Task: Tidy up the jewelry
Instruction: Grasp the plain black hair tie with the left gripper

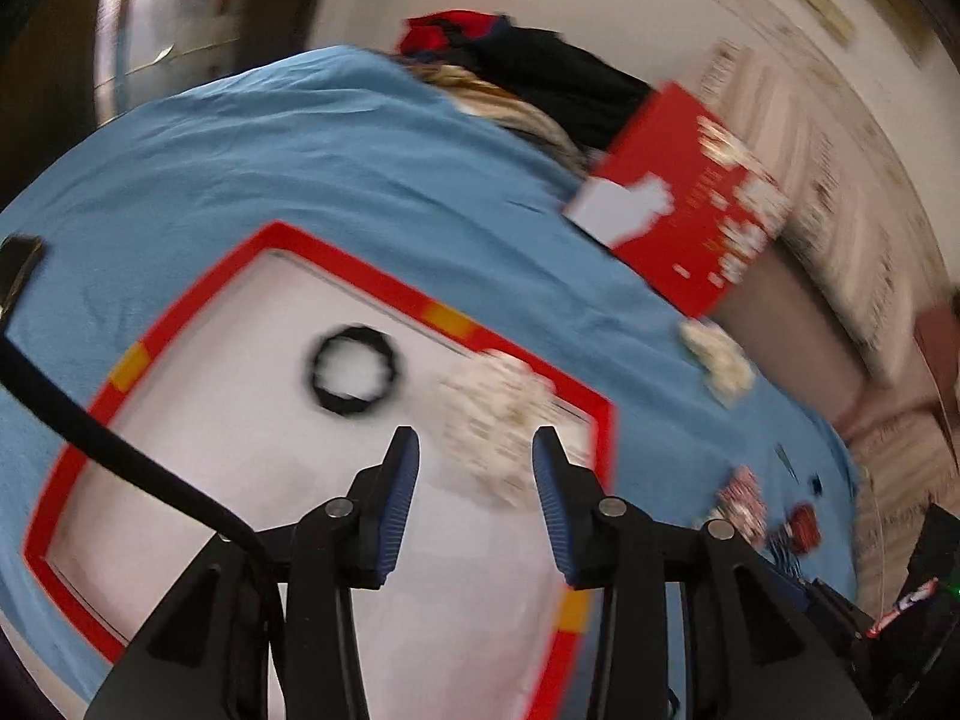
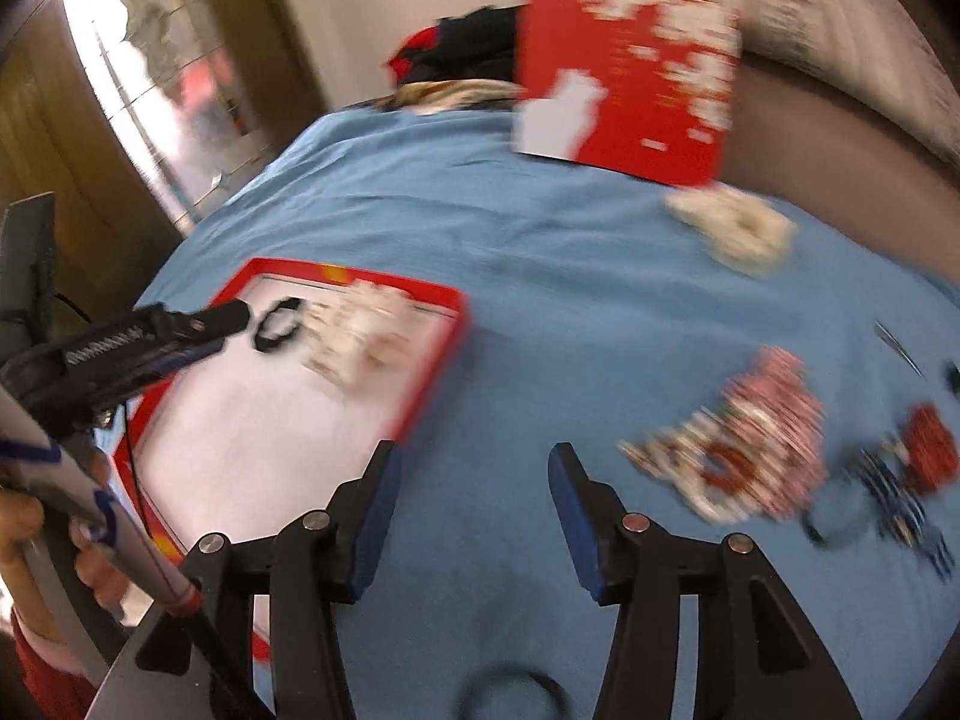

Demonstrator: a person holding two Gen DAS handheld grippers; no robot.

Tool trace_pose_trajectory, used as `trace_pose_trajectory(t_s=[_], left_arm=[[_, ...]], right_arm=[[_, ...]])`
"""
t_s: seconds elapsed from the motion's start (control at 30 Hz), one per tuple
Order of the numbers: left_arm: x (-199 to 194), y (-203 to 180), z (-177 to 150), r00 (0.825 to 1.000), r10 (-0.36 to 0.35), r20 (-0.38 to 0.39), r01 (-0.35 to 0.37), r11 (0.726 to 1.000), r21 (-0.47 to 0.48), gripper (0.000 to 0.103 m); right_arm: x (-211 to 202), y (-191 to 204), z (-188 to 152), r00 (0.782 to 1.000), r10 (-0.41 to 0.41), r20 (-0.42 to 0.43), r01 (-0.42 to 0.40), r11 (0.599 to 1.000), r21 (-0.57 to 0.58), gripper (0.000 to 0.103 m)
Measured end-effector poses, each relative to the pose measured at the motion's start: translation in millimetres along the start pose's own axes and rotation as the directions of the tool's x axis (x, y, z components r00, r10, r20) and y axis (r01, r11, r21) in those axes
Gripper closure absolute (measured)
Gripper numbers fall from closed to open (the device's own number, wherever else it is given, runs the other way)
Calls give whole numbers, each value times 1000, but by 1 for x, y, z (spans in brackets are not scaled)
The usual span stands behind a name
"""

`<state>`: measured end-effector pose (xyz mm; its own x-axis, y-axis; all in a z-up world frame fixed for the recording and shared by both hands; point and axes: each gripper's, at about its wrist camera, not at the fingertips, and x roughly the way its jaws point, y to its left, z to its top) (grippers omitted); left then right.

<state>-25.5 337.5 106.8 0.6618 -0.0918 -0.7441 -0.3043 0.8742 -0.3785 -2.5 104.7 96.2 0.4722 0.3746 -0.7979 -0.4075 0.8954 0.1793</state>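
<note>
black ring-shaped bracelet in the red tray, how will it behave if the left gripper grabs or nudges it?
The black bracelet lies flat inside the red tray, so rolling seems unlikely. Its bumpy outline suggests beads, so probably floppy once lifted. On the smooth white tray floor it would likely slide when nudged. Left gripper is open.

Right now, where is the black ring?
The black ring lies inside the red tray on its white floor, just left of the pale bead pile and ahead of the open left tool.

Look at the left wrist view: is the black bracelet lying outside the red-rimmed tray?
No, the black bracelet lies on the white floor inside the red-rimmed tray, beside a pale beaded piece.
</note>
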Motion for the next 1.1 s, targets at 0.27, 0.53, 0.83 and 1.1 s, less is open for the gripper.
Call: trace_pose_trajectory(t_s=[0.27, 0.53, 0.83, 1.1], left_arm=[[5, -86, -58, 994, -56, -90, 73, 976, 204, 65], [16, -110, -132, 971, -54, -233, 112, 963, 244, 65], [33, -110, -160, 957, -61, -283, 165, 918, 360, 65], [36, -112, -167, 956, -70, -284, 188, 893, 410, 65]], right_arm=[[-56, -93, -77, 991, -133, -33, 137, 976, 171, 48], [-83, -144, -132, 986, -161, -42, 166, 943, 290, 48], [-94, -158, -153, 988, -156, -14, 151, 928, 341, 48], [-83, -161, -150, 988, -154, -26, 153, 926, 345, 48]])
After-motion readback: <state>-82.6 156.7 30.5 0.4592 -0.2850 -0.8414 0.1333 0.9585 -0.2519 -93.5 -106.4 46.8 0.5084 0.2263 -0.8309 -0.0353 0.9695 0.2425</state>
